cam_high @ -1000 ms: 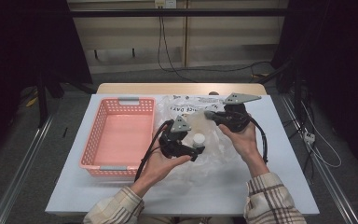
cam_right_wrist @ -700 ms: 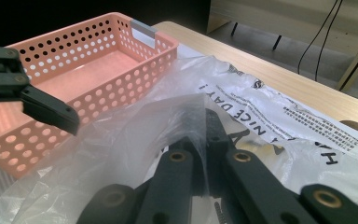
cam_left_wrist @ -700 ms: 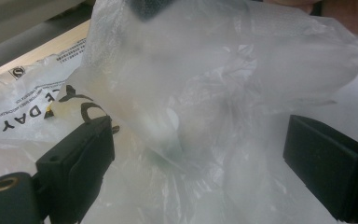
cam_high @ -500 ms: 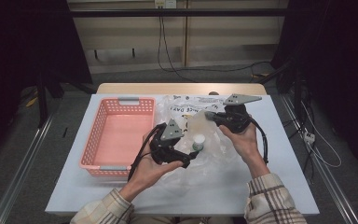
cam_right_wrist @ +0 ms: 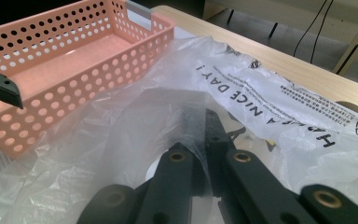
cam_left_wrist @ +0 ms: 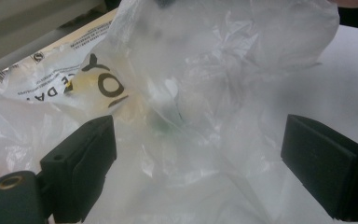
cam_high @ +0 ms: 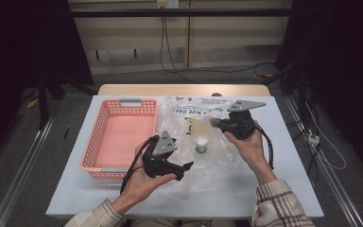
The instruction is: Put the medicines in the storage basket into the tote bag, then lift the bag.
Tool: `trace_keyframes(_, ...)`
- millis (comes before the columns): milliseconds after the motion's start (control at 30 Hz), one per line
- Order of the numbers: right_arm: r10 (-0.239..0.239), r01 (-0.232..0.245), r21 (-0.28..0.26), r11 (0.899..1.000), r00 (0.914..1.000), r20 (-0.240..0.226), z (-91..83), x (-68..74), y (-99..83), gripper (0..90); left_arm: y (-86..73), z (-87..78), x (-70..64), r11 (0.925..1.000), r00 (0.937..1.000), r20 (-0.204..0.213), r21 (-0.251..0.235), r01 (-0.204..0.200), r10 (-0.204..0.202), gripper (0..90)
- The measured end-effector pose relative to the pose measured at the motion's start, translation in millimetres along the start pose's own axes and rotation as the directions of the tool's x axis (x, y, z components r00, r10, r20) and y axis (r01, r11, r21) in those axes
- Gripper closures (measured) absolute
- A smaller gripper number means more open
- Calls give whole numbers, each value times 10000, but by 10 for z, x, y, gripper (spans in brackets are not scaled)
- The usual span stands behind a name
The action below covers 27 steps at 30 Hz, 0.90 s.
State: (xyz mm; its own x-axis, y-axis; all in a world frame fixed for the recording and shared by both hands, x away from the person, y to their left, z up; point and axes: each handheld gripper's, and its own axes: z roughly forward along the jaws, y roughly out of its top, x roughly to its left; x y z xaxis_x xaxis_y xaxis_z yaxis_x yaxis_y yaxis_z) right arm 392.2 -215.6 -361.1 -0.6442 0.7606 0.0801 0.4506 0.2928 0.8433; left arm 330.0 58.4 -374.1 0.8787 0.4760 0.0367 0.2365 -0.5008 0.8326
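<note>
A pink perforated basket (cam_high: 120, 137) sits on the table's (cam_high: 283, 179) left side, seemingly holding nothing.

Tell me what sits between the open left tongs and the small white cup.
The clear plastic bag: the small white cup lies inside it, so film covers it ahead of the left tongs. The right tongs pinch the bag up.

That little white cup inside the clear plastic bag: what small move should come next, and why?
Probably ease the left gripper forward into the bag's mouth toward the white cup. Its jaws stand wide open and empty in front of the plastic bag, while the right gripper is shut on a fold of film, holding it lifted. The pink basket waits beside it.
</note>
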Motion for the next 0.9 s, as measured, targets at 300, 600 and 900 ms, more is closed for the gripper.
trace_keyframes(300, 29, -29, 196, 9998, 10000, -10, -5, 21, -101, 900, -162, -72, -116, 9997, 9997, 32, 24, 260, -260, 104)
trace_keyframes(600, 97, -98, 238, 9997, 9999, 30, -44, 36, -169, 900, -247, -134, -198, 9997, 9996, 154, 25, 244, -244, 118)
trace_keyframes(900, 139, -144, 449, 9989, 9998, 119, -42, 41, -238, 820, -417, -73, -237, 9986, 9993, 248, 464, 268, -280, 118)
